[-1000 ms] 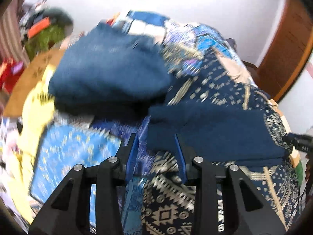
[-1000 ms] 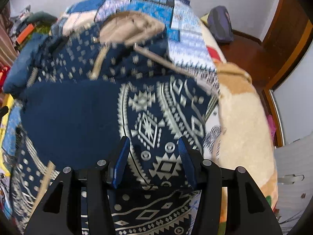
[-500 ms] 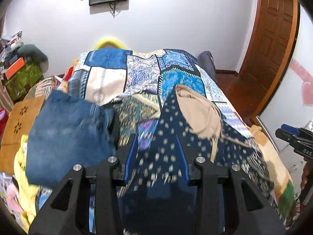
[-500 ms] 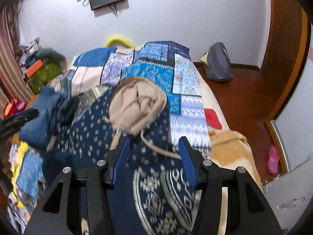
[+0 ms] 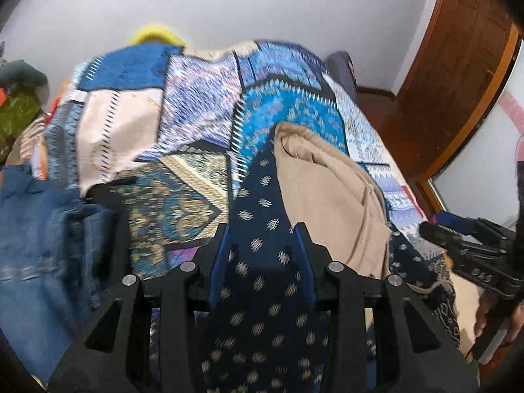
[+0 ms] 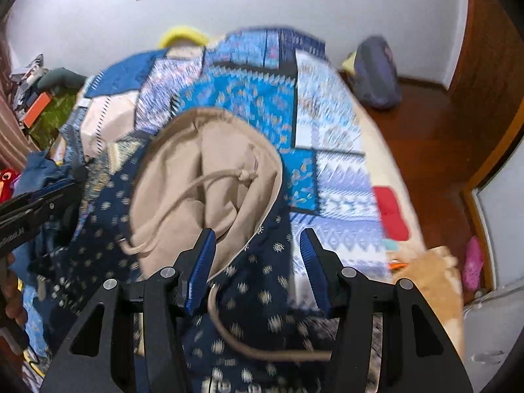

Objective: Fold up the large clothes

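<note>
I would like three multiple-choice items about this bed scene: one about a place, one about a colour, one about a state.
1. Where do the folded jeans lie, seen from the left wrist camera?
A. left of the navy hoodie
B. on the floor by the door
C. on top of the hood

2. What colour is the lining of the hood?
A. red
B. beige
C. green

3. How does the right gripper stand?
A. shut on the drawstring
B. shut on the quilt
C. open, with its pads pressing on nothing

Answers: 1 A, the jeans sit at the left edge of that view, beside the hoodie. 2 B, the inside of the hood is beige against the navy patterned cloth. 3 C, a clear gap shows between both blue pads.
</note>
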